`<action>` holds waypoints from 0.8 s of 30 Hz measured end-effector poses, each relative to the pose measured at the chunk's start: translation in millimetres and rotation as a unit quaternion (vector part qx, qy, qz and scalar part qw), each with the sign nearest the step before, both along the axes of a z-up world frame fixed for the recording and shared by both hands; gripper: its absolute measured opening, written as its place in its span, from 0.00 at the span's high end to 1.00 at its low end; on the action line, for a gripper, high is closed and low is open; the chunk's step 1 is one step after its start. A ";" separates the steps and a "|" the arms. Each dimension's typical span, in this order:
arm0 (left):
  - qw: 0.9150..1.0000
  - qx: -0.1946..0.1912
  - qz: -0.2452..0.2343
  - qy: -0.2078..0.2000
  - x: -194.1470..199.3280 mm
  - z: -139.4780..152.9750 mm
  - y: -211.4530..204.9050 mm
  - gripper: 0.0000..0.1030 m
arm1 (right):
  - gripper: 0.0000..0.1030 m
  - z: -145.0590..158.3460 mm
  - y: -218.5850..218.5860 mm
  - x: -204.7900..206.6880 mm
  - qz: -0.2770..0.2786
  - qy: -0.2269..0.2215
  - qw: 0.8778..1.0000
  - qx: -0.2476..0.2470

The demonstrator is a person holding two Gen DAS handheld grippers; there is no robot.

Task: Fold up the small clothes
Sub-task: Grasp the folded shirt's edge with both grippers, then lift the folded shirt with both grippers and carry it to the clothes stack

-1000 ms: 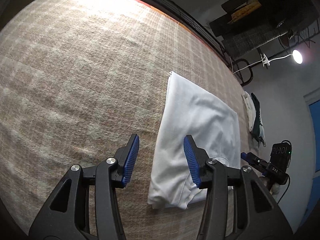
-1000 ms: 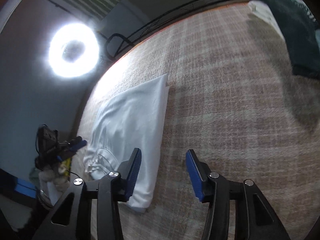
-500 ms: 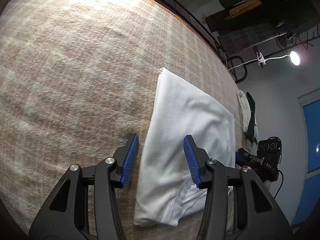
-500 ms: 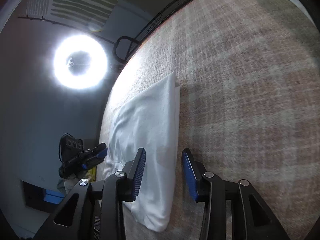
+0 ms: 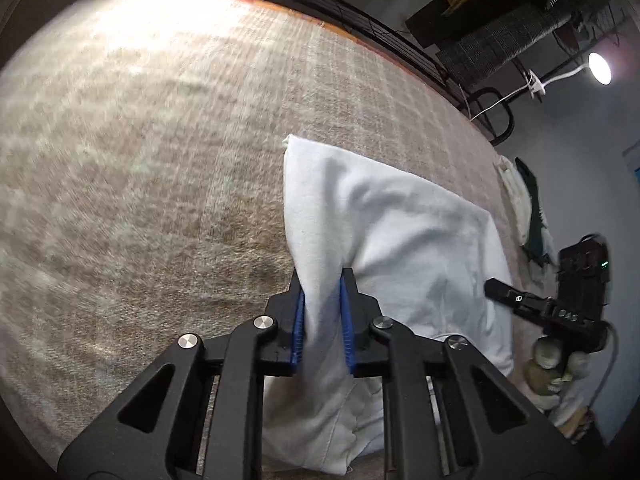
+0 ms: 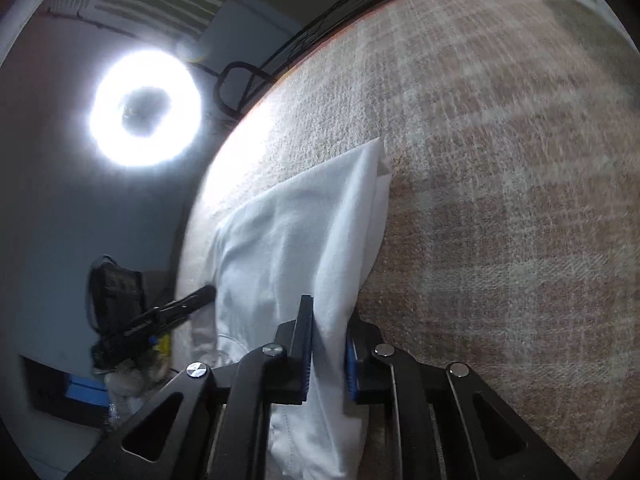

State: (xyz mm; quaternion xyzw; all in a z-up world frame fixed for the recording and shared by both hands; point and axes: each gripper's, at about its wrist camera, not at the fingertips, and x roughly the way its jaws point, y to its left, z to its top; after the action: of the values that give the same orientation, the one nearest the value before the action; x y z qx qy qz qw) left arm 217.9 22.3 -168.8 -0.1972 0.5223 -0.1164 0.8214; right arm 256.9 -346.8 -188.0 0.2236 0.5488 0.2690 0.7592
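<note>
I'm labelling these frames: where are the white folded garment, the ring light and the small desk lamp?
White folded cotton garment (image 5: 400, 220), left wrist view, its flat middle.
Round glowing ring light (image 6: 145, 107), right wrist view, its dark centre.
Small white desk lamp (image 5: 599, 68), left wrist view, its lit head.

Black plastic arms with triangular cut-outs and round silver screws are being shown on the left gripper (image 5: 322, 320) and the right gripper (image 6: 329, 350); ribbed blue pads (image 5: 297, 330) are lining the fingers.

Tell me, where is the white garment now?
The white garment lies on the plaid blanket, pinched by the left gripper and the right gripper.
</note>
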 end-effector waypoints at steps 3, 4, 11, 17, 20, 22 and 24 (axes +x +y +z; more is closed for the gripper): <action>0.999 0.041 -0.011 -0.030 -6.3 13.5 -14.8 0.88 | 0.92 17.9 18.6 -3.9 0.008 -0.028 0.998 -0.058; 0.998 0.048 -0.013 -0.039 -8.0 18.4 -18.1 0.88 | 0.92 24.3 24.9 -6.3 0.012 -0.040 0.996 -0.075; 0.995 0.058 -0.022 -0.080 -18.3 43.5 -32.4 0.89 | 0.92 66.9 58.7 -23.0 0.032 -0.116 0.983 -0.137; 0.993 0.049 -0.034 -0.097 -26.9 56.1 -40.6 0.89 | 0.92 93.4 64.8 -34.1 0.033 -0.151 0.974 -0.164; 0.991 0.059 -0.043 -0.114 -29.1 66.1 -53.5 0.89 | 0.92 103.6 58.6 -36.3 0.029 -0.163 0.970 -0.176; 0.989 0.063 -0.047 -0.123 -32.2 72.8 -63.2 0.89 | 0.92 111.0 56.8 -41.5 0.026 -0.174 0.966 -0.190; 0.987 0.068 -0.052 -0.133 -34.5 79.2 -72.2 0.89 | 0.92 117.2 48.1 -45.5 0.022 -0.181 0.963 -0.198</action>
State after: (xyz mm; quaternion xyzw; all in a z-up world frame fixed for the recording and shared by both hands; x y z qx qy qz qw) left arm 183.4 -49.9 -89.6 -0.0964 0.4245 -0.1488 0.8879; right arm 211.4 -298.6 -70.9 0.0043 0.4492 0.2077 0.8689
